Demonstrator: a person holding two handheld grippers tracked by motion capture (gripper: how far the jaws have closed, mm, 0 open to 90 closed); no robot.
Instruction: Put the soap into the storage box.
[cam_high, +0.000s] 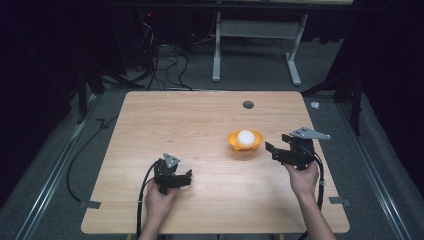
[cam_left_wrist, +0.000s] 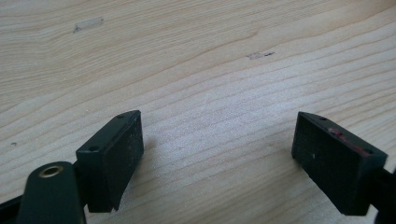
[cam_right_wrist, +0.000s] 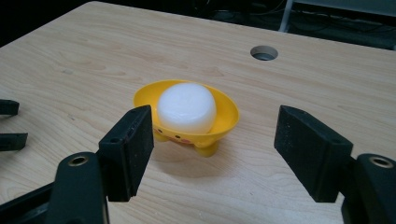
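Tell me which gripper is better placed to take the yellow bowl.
Right. The right gripper is beside the yellow bowl, facing it with jaws apart. The left gripper sits farther away, over bare table.

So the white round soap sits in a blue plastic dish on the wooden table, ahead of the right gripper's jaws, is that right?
Not quite: the dish is yellow plastic, not blue, as the right gripper view shows. The white round soap does sit in it on the wooden table, ahead of the right gripper, whose jaws stand apart.
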